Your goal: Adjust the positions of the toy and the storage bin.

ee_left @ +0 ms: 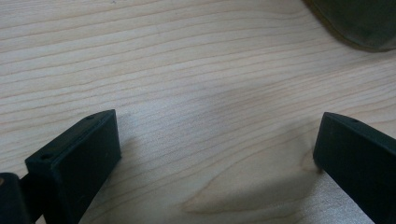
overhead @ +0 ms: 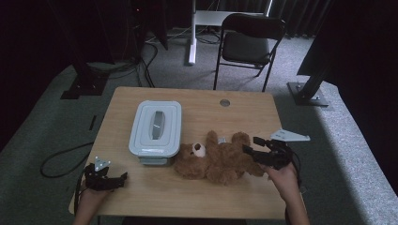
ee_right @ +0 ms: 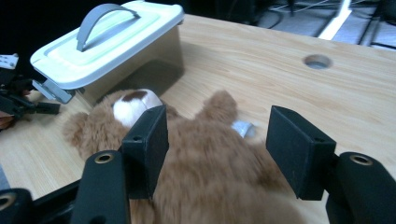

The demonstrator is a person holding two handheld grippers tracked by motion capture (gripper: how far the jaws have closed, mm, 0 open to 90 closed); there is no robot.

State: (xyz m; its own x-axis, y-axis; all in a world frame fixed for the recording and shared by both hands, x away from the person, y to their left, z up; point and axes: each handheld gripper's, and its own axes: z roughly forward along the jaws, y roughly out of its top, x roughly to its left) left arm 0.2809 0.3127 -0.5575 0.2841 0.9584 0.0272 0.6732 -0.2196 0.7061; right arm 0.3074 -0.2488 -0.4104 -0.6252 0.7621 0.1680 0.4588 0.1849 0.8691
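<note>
Table (overhead: 155,187) of pale wood carries everything here. At its near left corner the left gripper (overhead: 123,177) rests low over the bare wood, held by the left hand (overhead: 91,197). In the left gripper view its jaws stand wide apart over plain wood grain (ee_left: 205,116), with nothing between them and a dark rounded edge in the upper right corner.

Next to the right sits the box (overhead: 155,127), a clear tub under a pale lid with a grey handle along its top; a latch shows at its near end. In the right gripper view the box (ee_right: 107,46) stands behind the bear's head, just beside it.

The bear (overhead: 216,159), brown and plush, lies on its back near the table's middle, head toward the box and just beside its near right corner, legs toward the right. A small white tag (ee_right: 243,128) sticks out by one raised arm.

At the right, the right gripper (overhead: 249,146) points leftward at the bear's legs. Its jaws are parted fairly wide, and in the right gripper view the bear (ee_right: 210,172) lies beneath and between them, not pinched; the left jaw stands against the fur near the head. A round hole (overhead: 225,102) marks the table's far side.
</note>
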